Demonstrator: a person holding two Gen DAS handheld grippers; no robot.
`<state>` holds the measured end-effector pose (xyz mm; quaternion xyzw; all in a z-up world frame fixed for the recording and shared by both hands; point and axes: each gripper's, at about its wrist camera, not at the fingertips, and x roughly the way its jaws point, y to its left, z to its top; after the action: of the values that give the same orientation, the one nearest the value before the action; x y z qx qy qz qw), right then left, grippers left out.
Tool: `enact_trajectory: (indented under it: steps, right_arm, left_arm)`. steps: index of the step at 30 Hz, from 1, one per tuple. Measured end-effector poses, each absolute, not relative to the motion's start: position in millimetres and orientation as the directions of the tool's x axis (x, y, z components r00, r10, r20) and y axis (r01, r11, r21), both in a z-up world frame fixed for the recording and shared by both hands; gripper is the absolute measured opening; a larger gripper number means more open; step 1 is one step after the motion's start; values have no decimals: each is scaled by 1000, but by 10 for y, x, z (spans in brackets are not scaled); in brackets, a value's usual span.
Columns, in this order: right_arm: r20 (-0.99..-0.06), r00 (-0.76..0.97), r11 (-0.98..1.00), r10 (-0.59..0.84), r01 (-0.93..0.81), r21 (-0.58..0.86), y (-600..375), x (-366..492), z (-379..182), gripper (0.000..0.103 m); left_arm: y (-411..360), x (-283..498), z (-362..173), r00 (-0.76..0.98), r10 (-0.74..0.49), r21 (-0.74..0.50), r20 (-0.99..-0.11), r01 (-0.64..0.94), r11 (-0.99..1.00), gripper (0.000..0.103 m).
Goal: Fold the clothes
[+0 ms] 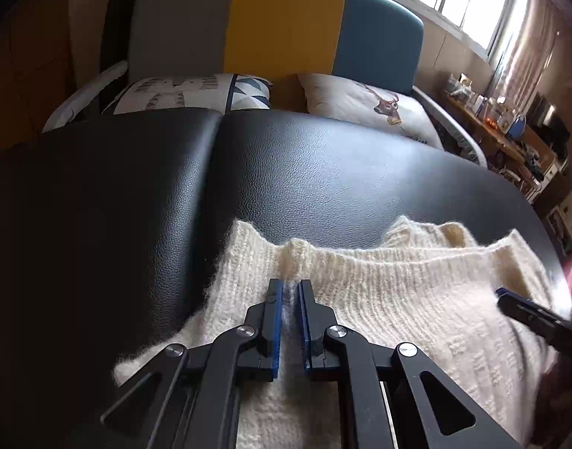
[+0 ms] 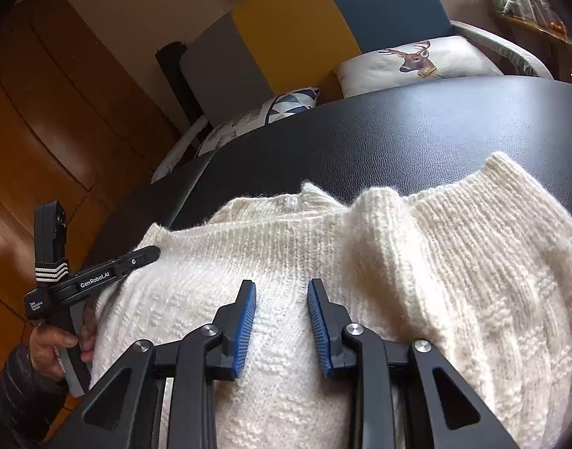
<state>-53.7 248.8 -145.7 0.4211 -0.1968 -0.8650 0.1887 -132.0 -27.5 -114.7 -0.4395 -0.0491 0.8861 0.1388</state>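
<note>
Sweater (image 1: 379, 299), cream knit, lies on the near part of the black padded bench (image 1: 286, 172), ribbed edge toward the far side, a second knit layer showing just behind that edge. Left gripper (image 1: 289, 288): jaws closed on a raised ridge of the sweater near its ribbed edge, wool pinched between the blue pads. Right gripper (image 2: 282, 292): jaws open, hovering over the middle of the sweater; contact with the knit cannot be determined. A hand (image 2: 58, 344) in a dark sleeve holds the left gripper's handle at the sweater's left margin.

Surroundings: beyond the bench stands a bed with a grey, yellow and blue headboard (image 1: 286, 22) and two pillows, one with a deer print (image 1: 372, 106). A cluttered shelf (image 1: 510, 131) runs under the window at right. Bench surface beyond the sweater is bare.
</note>
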Motion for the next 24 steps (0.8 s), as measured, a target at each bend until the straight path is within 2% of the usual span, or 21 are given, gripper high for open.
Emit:
enact_trajectory:
  steps: [3, 6, 8, 10, 12, 14, 15, 16, 17, 21, 23, 24]
  right_arm:
    - [-646, -564, -833, -514, 147, 534, 2565, -469, -1314, 29]
    - [-633, -579, -830, -514, 148, 538, 2704, -308, -1175, 30]
    - [-654, -583, -854, -481, 142, 501, 2779, -179, -1137, 30]
    - [-683, -584, -878, -438, 117, 463, 2866, -54, -1171, 33]
    - [-688, -582, -872, -433, 78, 483, 2991, 24, -1278, 33]
    - [-648, -607, -838, -461, 57, 543, 3071, 105, -1351, 33]
    - [-630, -618, -821, -470, 46, 569, 3099, 136, -1384, 33]
    - [-616, -628, -808, -476, 36, 588, 3119, 163, -1410, 33]
    - [-614, -632, -807, -473, 31, 589, 3113, 174, -1414, 33]
    - [-626, -611, -814, -484, 53, 578, 3060, 195, -1411, 32]
    - [-623, -609, -805, -491, 42, 592, 3073, 221, -1408, 30]
    - [-619, -611, -796, -493, 30, 604, 3091, 238, -1406, 30]
  left_arm:
    - [-441, -1093, -850, -631, 331, -253, -701, -213, -944, 13]
    - [-748, -848, -671, -658, 299, -240, -691, -181, -954, 15]
    - [-960, -673, -715, -628, 325, -277, -707, -177, -944, 22]
    - [-1122, -533, -801, -594, 344, -300, -727, -175, -938, 36]
    - [-1164, -381, -951, -550, 383, -338, -742, -186, -922, 37]
    - [-1147, -264, -1097, -498, 437, -393, -749, -198, -898, 37]
    - [-1109, -214, -1136, -495, 437, -391, -751, -200, -899, 34]
    - [-1071, -164, -1175, -492, 436, -389, -754, -201, -899, 12]
    - [-1033, -114, -1214, -489, 436, -388, -756, -202, -899, 7]
    - [-1079, -219, -1269, -506, 382, -354, -773, -154, -922, 7]
    - [-1116, -303, -1227, -504, 403, -385, -763, -146, -911, 7]
    - [-1133, -308, -1191, -492, 456, -430, -742, -174, -886, 7]
